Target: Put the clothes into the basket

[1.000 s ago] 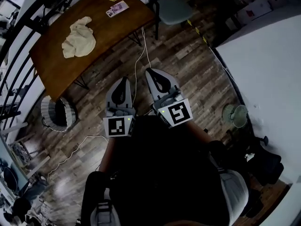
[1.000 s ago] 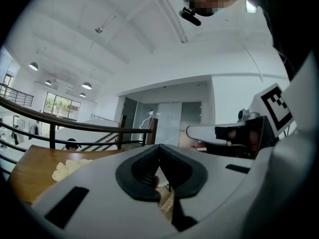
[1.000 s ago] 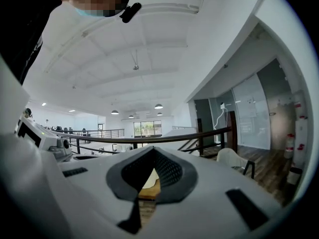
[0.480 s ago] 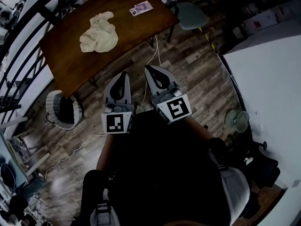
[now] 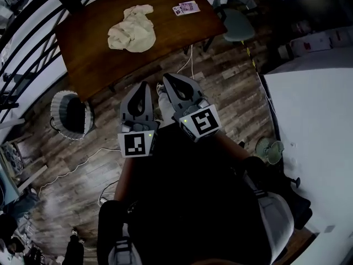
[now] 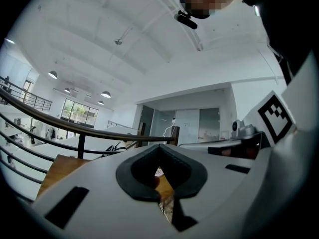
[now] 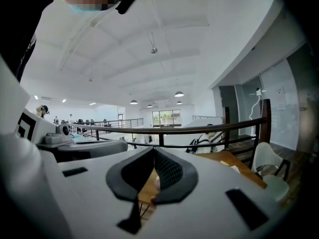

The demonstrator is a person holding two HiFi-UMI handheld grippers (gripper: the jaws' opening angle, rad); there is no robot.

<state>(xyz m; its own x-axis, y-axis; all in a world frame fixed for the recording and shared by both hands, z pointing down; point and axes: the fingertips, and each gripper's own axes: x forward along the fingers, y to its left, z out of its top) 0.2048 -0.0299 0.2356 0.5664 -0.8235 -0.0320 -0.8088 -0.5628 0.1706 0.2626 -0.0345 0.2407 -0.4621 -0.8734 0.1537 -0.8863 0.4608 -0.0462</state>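
Beside table edge, basket, floorboards.

Dark plank floor all over, white cable snaking across it. Brown wooden table up top, grey-green chair parked at its right end. Black railing running past the table's left edge. Big white surface off to the right, small fan just beside it. White vaulted ceiling, round lamps, bright windows way at the back.
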